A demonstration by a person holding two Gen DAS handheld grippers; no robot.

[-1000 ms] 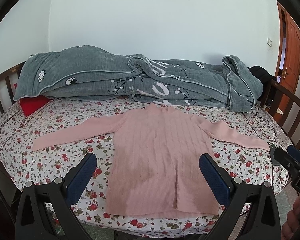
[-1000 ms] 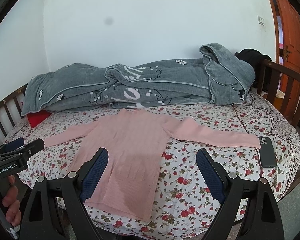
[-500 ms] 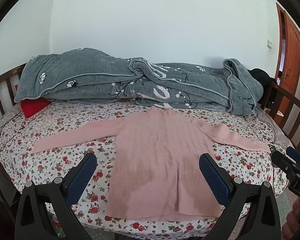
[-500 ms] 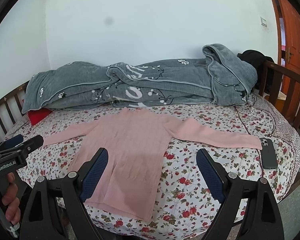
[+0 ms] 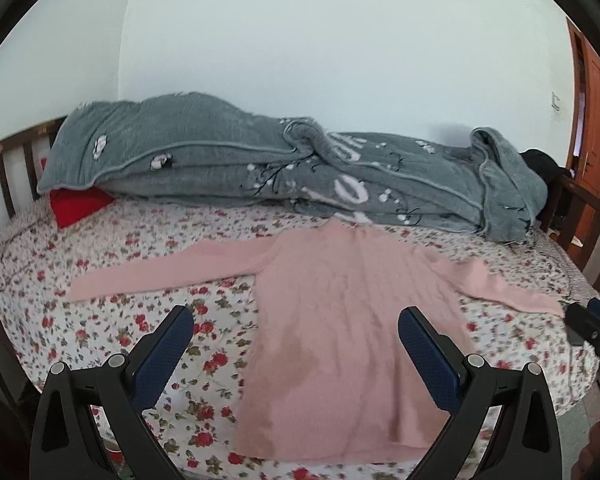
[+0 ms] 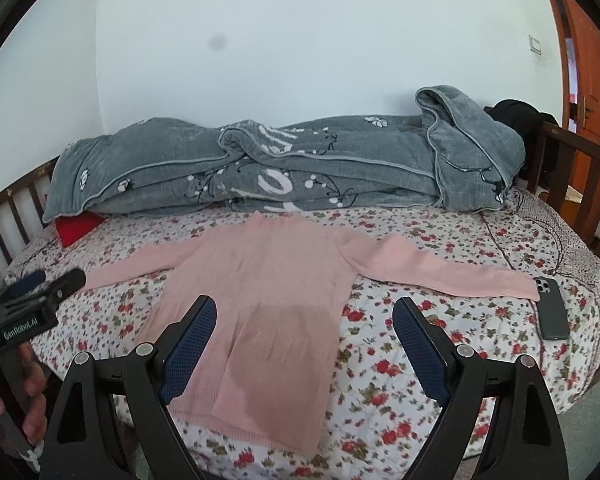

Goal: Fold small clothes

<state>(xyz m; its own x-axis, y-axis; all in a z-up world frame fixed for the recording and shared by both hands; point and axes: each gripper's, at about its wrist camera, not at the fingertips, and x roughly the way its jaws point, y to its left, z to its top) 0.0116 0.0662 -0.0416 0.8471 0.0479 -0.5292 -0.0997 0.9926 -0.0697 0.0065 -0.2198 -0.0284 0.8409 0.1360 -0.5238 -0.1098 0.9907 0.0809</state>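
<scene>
Left wrist: white wall; bed with floral sheet (image 5: pixel 112 300), rumpled grey quilt (image 5: pixel 260 176) along the back. Pink ribbed sweater (image 5: pixel 340 340) lies flat, sleeves spread. Left gripper (image 5: pixel 294 334) hangs above its lower half, jaws wide apart, empty.

Right wrist: same bed, wooden rails. Right gripper (image 6: pixel 304 332) spread wide, empty, above the sweater's hem side. Dark phone (image 6: pixel 552 308) just beside the right cuff.

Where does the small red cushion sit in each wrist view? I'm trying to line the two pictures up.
Left wrist view: red cushion, far left, tucked under the grey blanket's end.
Right wrist view: red cushion, left of centre, under the same blanket end.
Shared landmark: the pink knitted sweater spread flat.
</scene>
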